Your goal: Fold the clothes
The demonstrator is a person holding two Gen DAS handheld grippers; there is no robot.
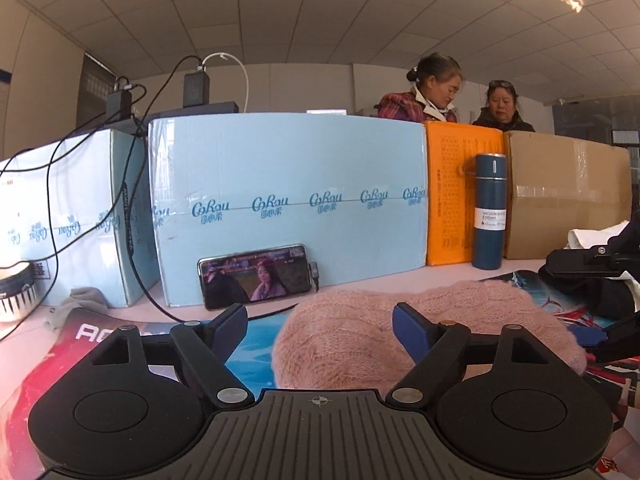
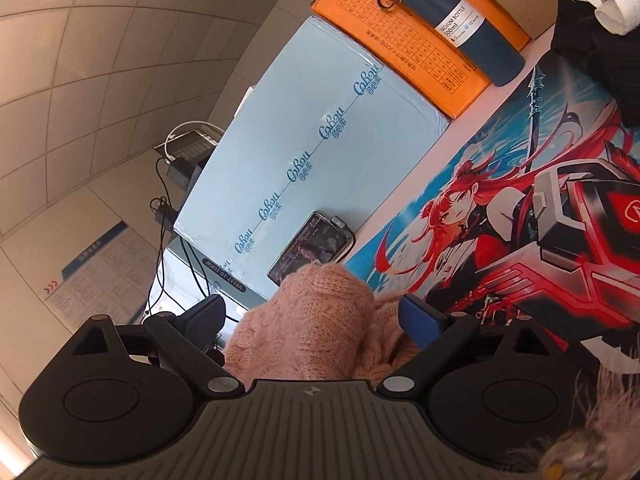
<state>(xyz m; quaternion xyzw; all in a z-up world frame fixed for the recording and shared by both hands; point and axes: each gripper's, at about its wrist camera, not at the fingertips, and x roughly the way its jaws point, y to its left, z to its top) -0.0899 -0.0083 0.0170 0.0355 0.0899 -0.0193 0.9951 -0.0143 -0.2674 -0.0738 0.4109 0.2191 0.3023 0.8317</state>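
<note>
Item: pink knit sweater (image 1: 420, 336), bunched on the surface at 12 o'clock of the left gripper (image 1: 320, 320), lying between the right gripper (image 2: 310, 318) jaws; both jaws open, gripping nothing. Risk: loose folds slumping apart; fuzzy yarn snagging pads; phone (image 1: 256, 276) toppling if nudged

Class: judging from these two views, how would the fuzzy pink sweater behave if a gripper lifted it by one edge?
The pink sweater would probably droop: it lies in soft, rounded mounds. Its fuzzy knit likely grips the pads rather than slipping. It looks light for its bulk and unlikely to roll.
</note>
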